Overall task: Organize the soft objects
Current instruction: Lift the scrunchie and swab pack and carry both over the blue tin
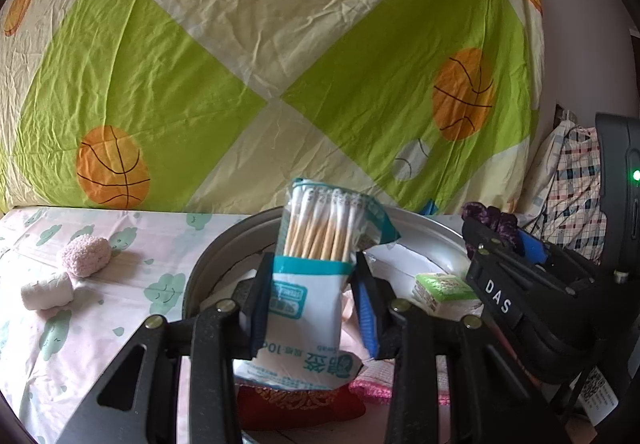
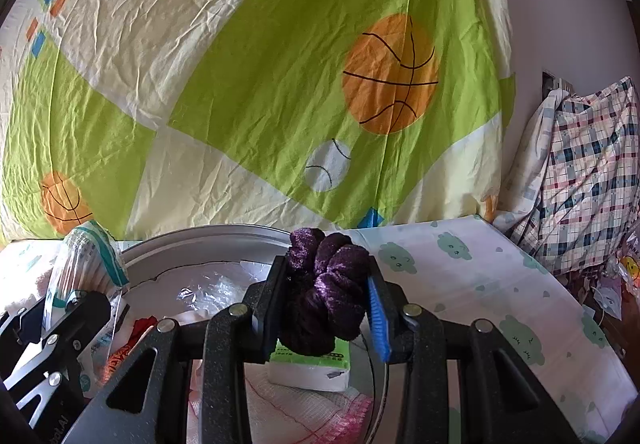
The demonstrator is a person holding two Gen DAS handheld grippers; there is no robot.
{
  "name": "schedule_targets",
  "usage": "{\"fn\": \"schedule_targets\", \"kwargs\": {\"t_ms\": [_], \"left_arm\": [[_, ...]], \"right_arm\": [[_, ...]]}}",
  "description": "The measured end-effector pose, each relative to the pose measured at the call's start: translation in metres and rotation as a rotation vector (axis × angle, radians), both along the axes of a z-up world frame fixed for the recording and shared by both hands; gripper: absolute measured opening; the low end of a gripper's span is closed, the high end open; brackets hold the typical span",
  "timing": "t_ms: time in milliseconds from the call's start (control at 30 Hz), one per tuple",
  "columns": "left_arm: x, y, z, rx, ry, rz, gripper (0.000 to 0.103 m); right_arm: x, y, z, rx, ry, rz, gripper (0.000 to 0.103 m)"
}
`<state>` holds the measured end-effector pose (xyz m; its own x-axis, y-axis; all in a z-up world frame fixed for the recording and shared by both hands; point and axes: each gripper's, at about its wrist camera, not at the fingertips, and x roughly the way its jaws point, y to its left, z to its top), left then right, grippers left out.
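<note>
Above the basin [image 1: 208, 260], left gripper [image 1: 314, 296] clamps a swab pack [image 1: 308, 284] at mid-body; right gripper [image 2: 326, 300] pinches a purple scrunchie [image 2: 326, 292]. Both loads look light: the pack is crinkly film, likely slippery, best held low; the scrunchie is plush and compressible. Inside the basin lie a tissue pack [image 2: 316, 366] and cloths. A pink puff [image 1: 85, 255] and white roll [image 1: 47, 291] wait on the sheet [image 1: 80, 344], well apart.

You are working over a bed [image 1: 132, 244] whose cloud-print sheet [image 2: 480, 284] is carrying a metal basin [image 1: 208, 256] at the middle, with a pink fuzzy roll [image 1: 85, 255] and a white roll [image 1: 47, 290] lying touching each other near its left side.
</note>
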<state>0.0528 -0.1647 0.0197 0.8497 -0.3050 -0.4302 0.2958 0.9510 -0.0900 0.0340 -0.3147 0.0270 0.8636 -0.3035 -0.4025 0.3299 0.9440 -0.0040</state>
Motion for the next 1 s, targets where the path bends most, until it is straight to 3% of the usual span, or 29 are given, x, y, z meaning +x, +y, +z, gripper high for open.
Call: {"fn": "schedule_targets", "kwargs": {"t_ms": [167, 567, 700, 833, 1000], "left_arm": [[0.008, -0.007, 0.003, -0.004, 0.001, -0.018, 0.036], [0.04, -0.003, 0.042, -0.044, 0.028, -0.039, 0.036], [0.043, -0.016, 0.034, 0.011, 0.062, -0.04, 0.036], [0.046, -0.027, 0.02, 0.045, 0.131, -0.046, 0.036], [0.047, -0.035, 0.012, 0.09, 0.156, -0.036, 0.036]], "right_arm": [[0.005, -0.008, -0.002, 0.022, 0.01, -0.006, 0.039], [0.003, -0.039, 0.016, 0.22, -0.027, 0.06, 0.039], [0.01, -0.04, 0.011, 0.262, 0.017, 0.094, 0.039], [0.016, -0.037, 0.006, 0.239, 0.063, 0.089, 0.039], [0.02, -0.036, 0.001, 0.231, 0.094, 0.089, 0.039]]}}
